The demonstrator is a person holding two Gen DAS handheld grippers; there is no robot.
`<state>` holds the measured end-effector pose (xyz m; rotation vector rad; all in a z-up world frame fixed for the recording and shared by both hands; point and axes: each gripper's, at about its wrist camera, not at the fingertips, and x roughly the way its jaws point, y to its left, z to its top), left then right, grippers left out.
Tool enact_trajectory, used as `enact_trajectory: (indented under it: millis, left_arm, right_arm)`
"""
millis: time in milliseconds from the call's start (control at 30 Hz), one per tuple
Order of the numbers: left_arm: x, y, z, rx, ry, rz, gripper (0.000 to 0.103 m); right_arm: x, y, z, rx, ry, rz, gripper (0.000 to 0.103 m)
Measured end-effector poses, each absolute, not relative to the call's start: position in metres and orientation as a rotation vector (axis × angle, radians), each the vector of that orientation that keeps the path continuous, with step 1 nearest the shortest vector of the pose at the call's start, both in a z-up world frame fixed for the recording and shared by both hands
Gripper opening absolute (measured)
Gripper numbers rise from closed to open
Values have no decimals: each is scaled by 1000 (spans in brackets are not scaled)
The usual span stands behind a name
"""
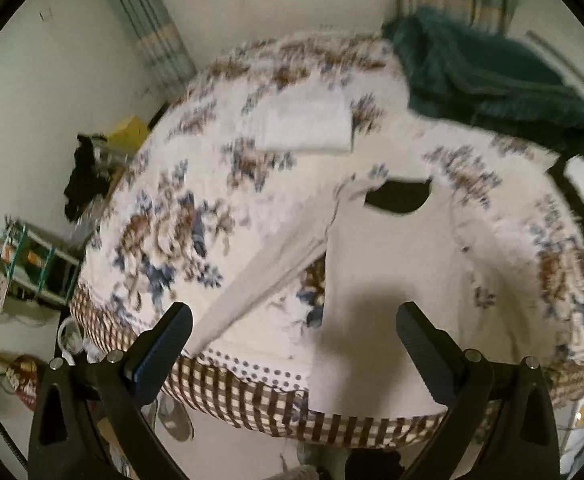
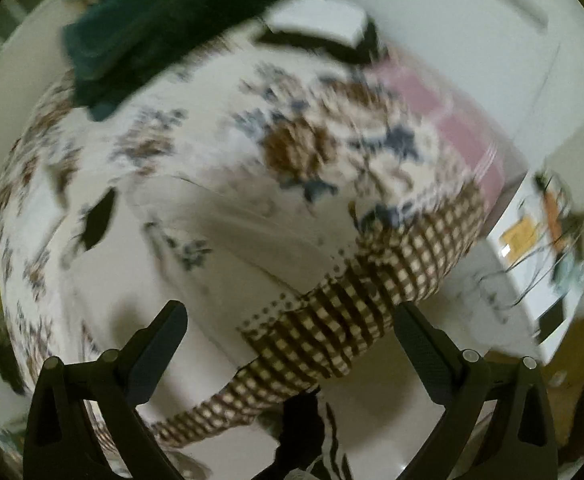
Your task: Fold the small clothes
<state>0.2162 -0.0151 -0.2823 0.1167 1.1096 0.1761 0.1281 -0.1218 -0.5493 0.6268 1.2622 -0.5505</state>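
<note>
From the left wrist, the left tongs (image 1: 292, 336) hang with jaws wide apart and nothing between them above a cream long-sleeved shirt with a dark neck opening (image 1: 388, 280), spread flat on the floral-printed bed cover with brown checked border (image 1: 163, 216); a folded white cloth (image 1: 306, 126) and a dark green fuzzy blanket (image 1: 488, 80) lie farther back. From the right wrist, blurred, the right tongs (image 2: 289, 336) likewise stand apart and empty over the same shirt (image 2: 195, 248) near the bed's edge.

Right tool (image 2: 289, 320), fingers spread and empty, above a white shirt (image 2: 195, 248) lying flat on the floral bedspread (image 2: 312, 128); dark green towel (image 2: 163, 24) at the far side.
</note>
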Motion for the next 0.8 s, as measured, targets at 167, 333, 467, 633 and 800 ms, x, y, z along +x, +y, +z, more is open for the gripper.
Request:
enact_trajectory:
  millis: [167,333,467,633,800]
  left_arm:
    - [243,-27,-363,111,1196,202,103]
    - [260,-48,-435,163,1268,203,103]
    - [274,-59,-465,165,1292,184,103]
    - [290,-66,-479,170,1286,163,103]
    - [300,-60,-481,154,1281,150,103]
  right_arm:
    - [131,-179,-691,883,1346,-571,83]
    - [134,-188,-781,1013,1412,-620,83]
    - [145,-184,-826,1067,1437,-619,83]
    - [161,-163,-837,1024,1434,-584,38]
    - [176,-147,-812,898,1367,-608,5]
